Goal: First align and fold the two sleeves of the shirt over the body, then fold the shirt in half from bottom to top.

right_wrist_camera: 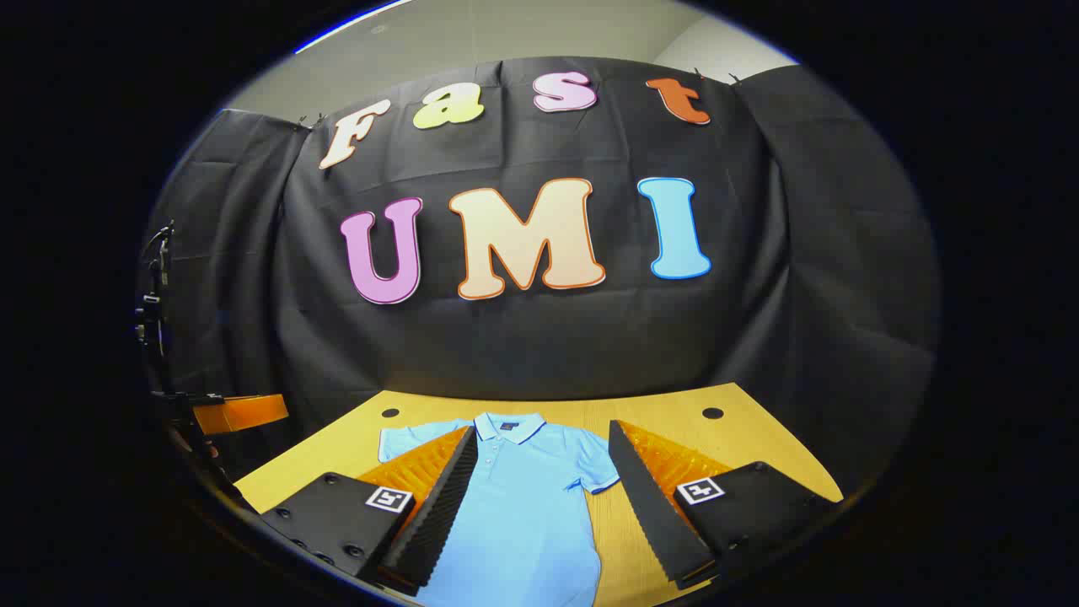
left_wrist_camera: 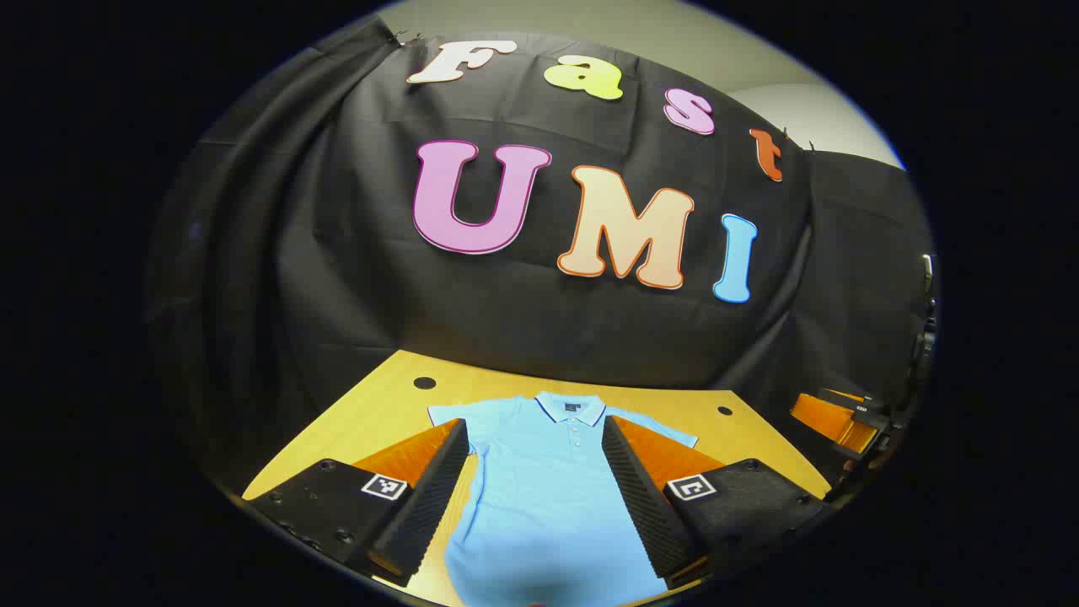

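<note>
A light blue polo shirt point(left_wrist_camera: 548, 480) lies flat on the yellow table point(left_wrist_camera: 379, 405), collar toward the booth wall, both short sleeves spread out to the sides. My left gripper point(left_wrist_camera: 535, 438) hovers open above the shirt's body, its fingers point(left_wrist_camera: 421, 506) straddling the chest. In the right gripper view the same shirt point(right_wrist_camera: 514, 514) lies left of centre. My right gripper point(right_wrist_camera: 539, 451) is open above it, with its left finger over the shirt's left side and its right finger point(right_wrist_camera: 657, 497) over bare table beside the right sleeve point(right_wrist_camera: 594, 468). Nothing is held.
The table point(right_wrist_camera: 674, 405) has two dark round holes point(left_wrist_camera: 424, 383) point(right_wrist_camera: 712, 413) near its far corners. Black cloth walls close the back and sides. The other gripper's orange body point(left_wrist_camera: 834, 421) shows at the right edge of the left gripper view, and at the left edge point(right_wrist_camera: 240, 413) of the right gripper view.
</note>
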